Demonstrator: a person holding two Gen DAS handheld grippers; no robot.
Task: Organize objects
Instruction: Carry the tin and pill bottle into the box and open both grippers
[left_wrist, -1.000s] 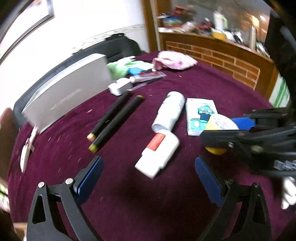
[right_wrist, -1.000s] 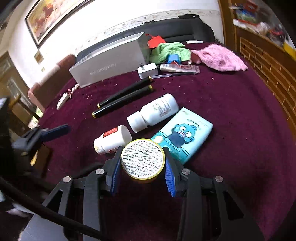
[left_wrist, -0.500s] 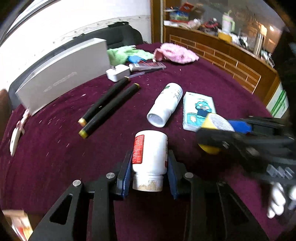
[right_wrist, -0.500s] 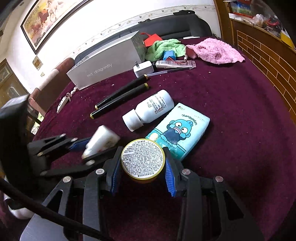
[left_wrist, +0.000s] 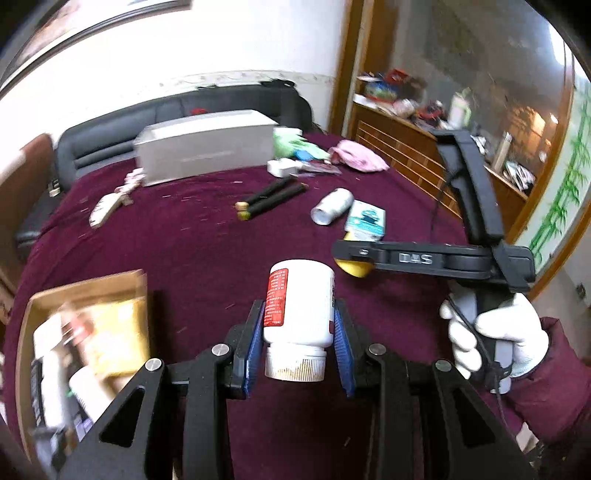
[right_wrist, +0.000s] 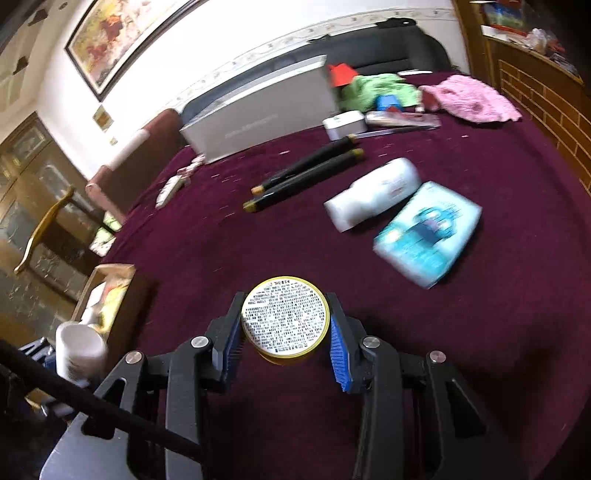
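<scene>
A white pill bottle (left_wrist: 298, 309) with a red label is clamped between the blue pads of the left tongs (left_wrist: 298, 341), lifted clear of the maroon bench (left_wrist: 207, 251). A yellow tin (right_wrist: 285, 320) is gripped by the right tongs (right_wrist: 285, 341), near an open cardboard box (left_wrist: 86, 291).

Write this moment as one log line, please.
left hand-held gripper: grips white bottle | right hand-held gripper: grips yellow tin | cardboard box: left

The right claw (left_wrist: 356, 260) bears raised lettering reading "DAS".
</scene>
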